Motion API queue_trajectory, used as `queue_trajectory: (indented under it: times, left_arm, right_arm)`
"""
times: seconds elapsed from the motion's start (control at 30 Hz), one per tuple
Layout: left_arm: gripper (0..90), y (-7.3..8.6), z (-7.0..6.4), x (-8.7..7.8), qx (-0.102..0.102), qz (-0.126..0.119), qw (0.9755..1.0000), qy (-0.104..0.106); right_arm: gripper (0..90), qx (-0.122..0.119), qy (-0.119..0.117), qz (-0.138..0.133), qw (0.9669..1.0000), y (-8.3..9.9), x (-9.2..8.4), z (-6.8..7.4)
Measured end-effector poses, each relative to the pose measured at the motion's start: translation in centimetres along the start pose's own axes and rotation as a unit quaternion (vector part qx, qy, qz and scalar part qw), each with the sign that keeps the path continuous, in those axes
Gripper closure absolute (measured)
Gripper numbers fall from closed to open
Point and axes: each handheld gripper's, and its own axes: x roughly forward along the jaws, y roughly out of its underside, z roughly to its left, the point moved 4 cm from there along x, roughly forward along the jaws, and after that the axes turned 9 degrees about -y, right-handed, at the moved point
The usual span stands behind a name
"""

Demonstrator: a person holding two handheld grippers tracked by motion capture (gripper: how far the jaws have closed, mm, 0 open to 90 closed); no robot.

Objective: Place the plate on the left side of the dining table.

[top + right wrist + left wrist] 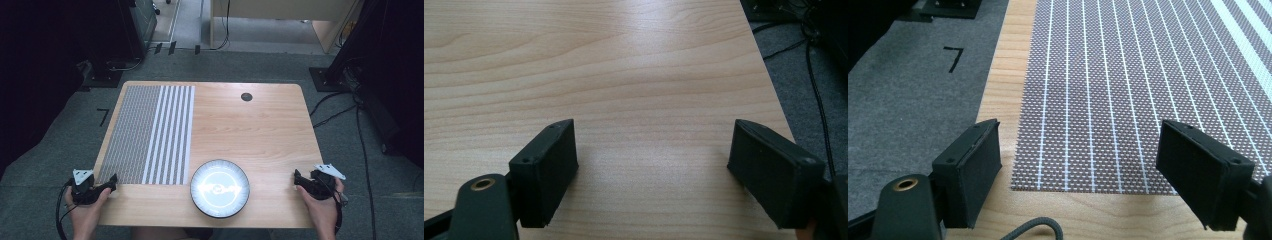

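Grey carpet surrounds a light wooden counter (250,135), with dark equipment stands and loose cables along the upper and right edges of the high view. On the left part of the counter lies a woven placemat (147,134), grey-brown with thin white lines on its left side and broader white stripes toward its right edge. A round plate (220,188) with a dark ribbed rim and a glossy pale centre sits at the lower middle of the frame, just right of the placemat's lower right corner and close to the counter's near edge. A small dark round grommet (246,97) is set into the wood in the upper right of the counter.

At the lower left of the high view, the left tongs (111,183) hover at the counter's corner, beside the near left corner of the placemat. In the left gripper view the left tongs (1079,165) stand wide apart with nothing between them, the placemat's (1128,90) near edge below.

At the lower right, the right tongs (297,179) sit over the counter's right edge, well apart from the plate. In the right gripper view the right tongs (653,167) are likewise spread and empty above bare wood (624,65).
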Motion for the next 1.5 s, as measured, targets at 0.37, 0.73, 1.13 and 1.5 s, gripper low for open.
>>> queue_trajectory:
  times: [0.37, 0.73, 1.13, 1.5]
  left_arm:
    - [18.1, -1.1, -0.4, -0.8, -0.032, -0.019, 0.9991, 0.022]
    - [18.4, -2.2, -1.6, -2.1, -0.049, -0.036, 0.9972, 0.043]
    - [18.4, -2.3, -3.7, -2.7, -0.034, -0.037, 0.9971, 0.056]
    - [18.4, -2.3, -5.5, -3.3, -0.021, -0.044, 0.9965, 0.068]
  right_arm:
    - [18.0, 0.004, 0.003, -0.006, 1.0000, 0.1, -0.6, 0.3]
    - [16.7, 0.027, -0.018, -0.045, 0.9985, -0.8, -2.5, 2.1]
    - [17.3, 0.028, -0.041, -0.043, 0.9978, -0.8, -2.8, 4.1]
    - [18.0, 0.025, -0.059, -0.046, 0.9969, -0.7, -2.9, 6.3]
